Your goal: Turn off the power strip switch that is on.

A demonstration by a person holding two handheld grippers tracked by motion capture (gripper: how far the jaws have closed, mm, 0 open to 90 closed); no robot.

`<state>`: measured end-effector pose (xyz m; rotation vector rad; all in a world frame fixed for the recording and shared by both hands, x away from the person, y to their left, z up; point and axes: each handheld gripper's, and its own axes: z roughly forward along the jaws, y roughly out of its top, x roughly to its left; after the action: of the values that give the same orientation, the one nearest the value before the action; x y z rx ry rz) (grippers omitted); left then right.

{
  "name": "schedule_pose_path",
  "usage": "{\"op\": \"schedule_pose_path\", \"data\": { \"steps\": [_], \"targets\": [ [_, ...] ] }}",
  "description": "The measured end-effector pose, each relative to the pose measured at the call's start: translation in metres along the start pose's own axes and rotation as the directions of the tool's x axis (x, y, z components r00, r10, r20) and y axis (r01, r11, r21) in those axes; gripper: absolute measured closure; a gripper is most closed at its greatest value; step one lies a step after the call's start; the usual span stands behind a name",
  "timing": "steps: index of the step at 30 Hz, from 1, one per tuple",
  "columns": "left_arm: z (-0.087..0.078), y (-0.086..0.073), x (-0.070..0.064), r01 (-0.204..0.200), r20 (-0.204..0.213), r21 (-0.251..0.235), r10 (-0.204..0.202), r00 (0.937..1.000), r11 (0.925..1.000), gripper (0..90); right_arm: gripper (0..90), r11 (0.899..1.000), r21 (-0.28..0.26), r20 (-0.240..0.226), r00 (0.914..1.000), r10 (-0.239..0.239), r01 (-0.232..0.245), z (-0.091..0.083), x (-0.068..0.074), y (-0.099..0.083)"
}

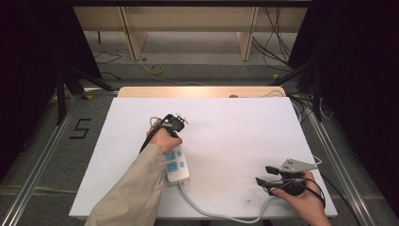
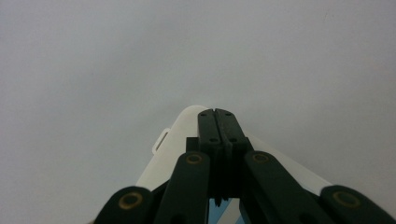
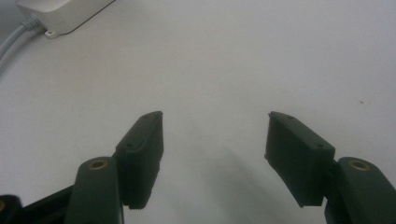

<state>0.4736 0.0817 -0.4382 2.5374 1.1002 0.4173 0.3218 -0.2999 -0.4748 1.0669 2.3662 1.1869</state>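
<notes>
White power strip [image 1: 177, 165] on white worktop [image 1: 235, 136], left of centre toward the near edge, long axis running near-to-far. 2 blue socket faces visible on top. Grey cord [image 1: 211, 212] exits the near end, loops along the near edge toward the right hand.

Handling, judged: rigid plastic shell, light, smooth and likely slippery on the foam-like board, so bound to skate if pushed off-centre. Cord stiff enough to drag or twist the body. Best hold across the narrow width mid-body, or pinned from above; small mounting tab [image 2: 160, 140] at the corner too flimsy to grab.

Left tongs [image 1: 179, 121] over the far end of the strip, hand wrapped round the handle. In left gripper view, jaws pressed fully together, nothing between them, tips [image 2: 218, 113] just above or on the strip's rounded far end [image 2: 189, 116]; contact cannot be confirmed. Looks like a press or pin-down pose rather than a grasp.

Right tongs [image 1: 264, 175] near the right front corner, well apart from the strip, pointing left toward it. In right gripper view, jaws wide apart, holding nothing, bare worktop between them; strip corner [image 3: 60, 16] and cord [image 3: 11, 39] at top left, far off.
</notes>
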Motion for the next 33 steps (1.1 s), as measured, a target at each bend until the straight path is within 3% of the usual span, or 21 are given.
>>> {"op": "schedule_pose_path", "data": {
  "steps": [5, 11, 13, 16, 21, 26, 33],
  "targets": [
    [0.0010, 0.0004, 0.0017, 0.002, -0.015, 0.012, -0.002, 0.9999, 0.9999, 89.9, 37.7, 1.000, 0.000, 0.000, 1.0000, 0.004, -0.004, -0.0002, -0.0015, -0.0004],
    [0.0008, 0.0000, 0.0036, 0.030, 0.000, 0.009, -0.030, 0.9995, 0.9995, 89.9, 37.7, 1.000, 0.003, -0.003, 1.0000, 0.009, -0.009, 0.0010, -0.0018, -0.0008],
    [-0.0003, 0.0007, 0.0017, 0.042, 0.037, -0.001, -0.042, 0.9984, 0.9991, 89.9, 37.7, 1.000, 0.004, -0.003, 1.0000, 0.009, -0.009, 0.0010, -0.0020, -0.0007],
    [-0.0002, 0.0014, -0.0003, 0.029, 0.016, 0.008, -0.029, 0.9995, 0.9995, 90.0, 37.7, 1.000, 0.004, -0.005, 0.9999, 0.009, -0.009, 0.0017, -0.0018, -0.0009],
    [-0.0005, 0.0006, 0.0034, 0.041, 0.038, 0.012, -0.041, 0.9984, 0.9991, 89.9, 37.7, 1.000, 0.005, -0.006, 0.9999, 0.010, -0.010, 0.0019, -0.0009, -0.0012],
    [-0.0006, 0.0011, -0.0011, 0.022, 0.019, 0.014, -0.022, 0.9996, 0.9997, 89.9, 37.7, 1.000, 0.005, -0.005, 0.9999, 0.011, -0.011, 0.0017, -0.0012, -0.0011],
    [-0.0005, 0.0006, -0.0003, 0.026, 0.023, 0.013, -0.026, 0.9994, 0.9996, 90.0, 37.7, 1.000, 0.013, -0.006, 0.9999, 0.015, -0.015, 0.0022, -0.0013, -0.0016]
  ]
}}
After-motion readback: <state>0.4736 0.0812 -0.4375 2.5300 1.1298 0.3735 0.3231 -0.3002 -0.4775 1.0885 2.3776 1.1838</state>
